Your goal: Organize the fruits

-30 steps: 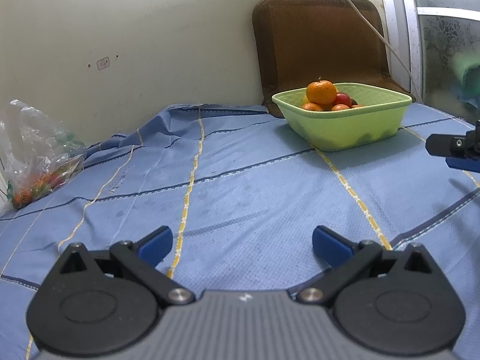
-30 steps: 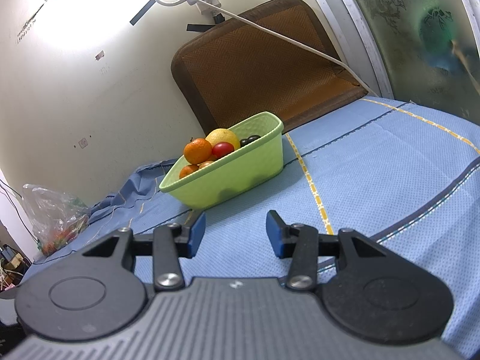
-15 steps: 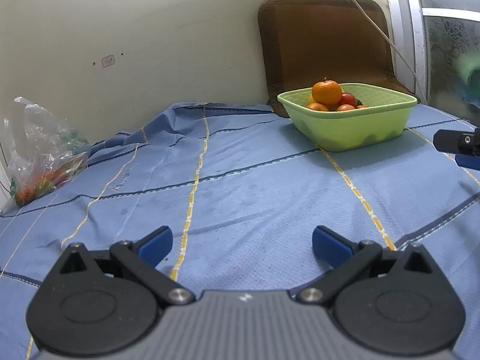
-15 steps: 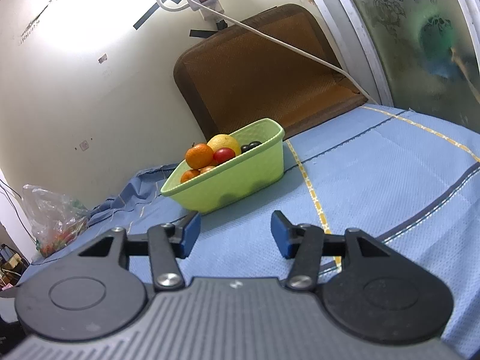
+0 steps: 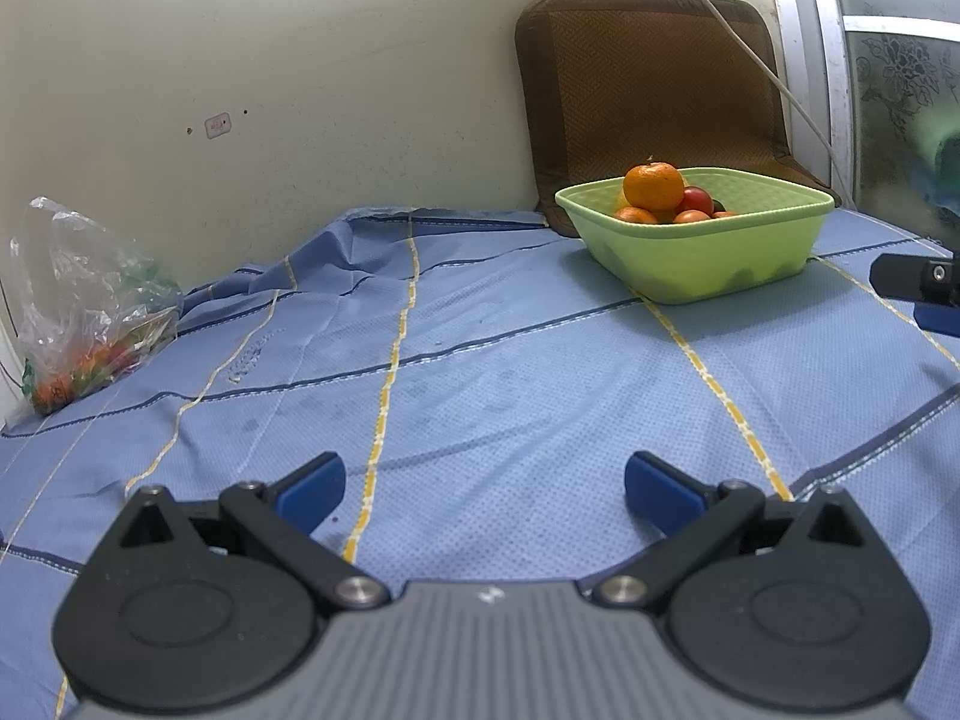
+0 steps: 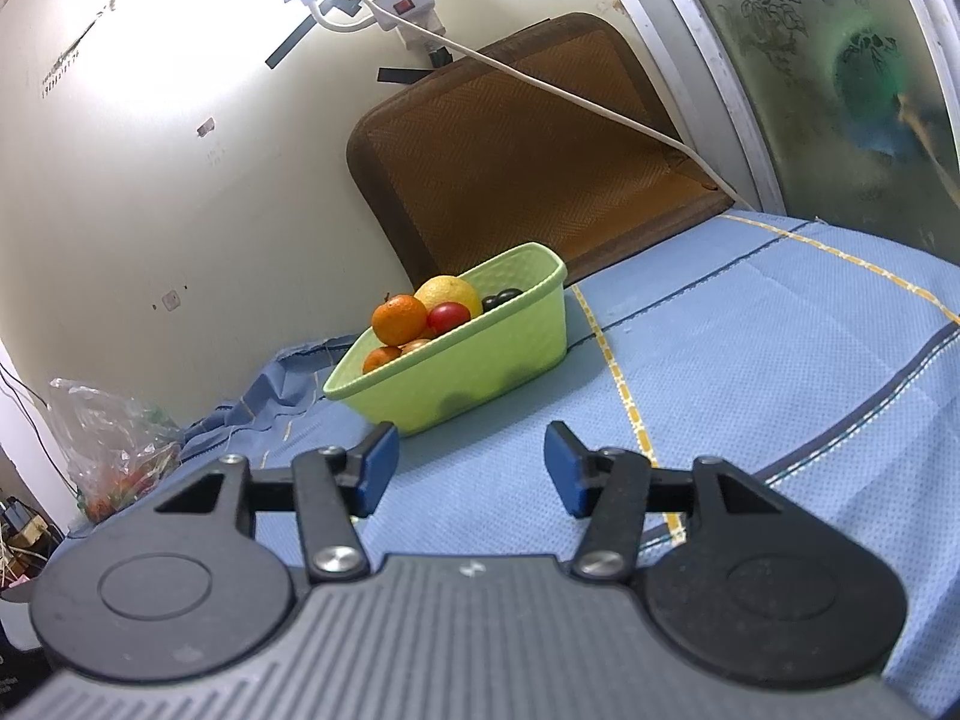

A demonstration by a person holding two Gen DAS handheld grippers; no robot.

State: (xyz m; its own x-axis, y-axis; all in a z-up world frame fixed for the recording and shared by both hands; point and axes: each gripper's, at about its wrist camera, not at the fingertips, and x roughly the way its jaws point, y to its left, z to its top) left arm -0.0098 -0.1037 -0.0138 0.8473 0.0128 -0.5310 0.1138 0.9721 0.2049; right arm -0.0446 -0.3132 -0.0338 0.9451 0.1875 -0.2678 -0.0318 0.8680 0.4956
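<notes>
The green basket (image 6: pixel 480 372) sat on the blue cloth (image 5: pixel 480 372) near the wall, holding a mandarin (image 6: pixel 399 319) on top, a red tomato (image 6: pixel 448 318), a yellow citrus (image 6: pixel 450 294) and dark fruit (image 6: pixel 501 299). My right gripper (image 6: pixel 471 468) hovered just short of the basket, its blue pads (image 6: pixel 375 468) opening, moderately apart, nothing between them and touching nothing. My left gripper (image 5: pixel 483 489) hung farther back over bare cloth, its fingers (image 5: pixel 309 489) spread wide and empty. A clear plastic bag (image 5: pixel 84 306) with more small fruit lay at the cloth's far left edge.
</notes>
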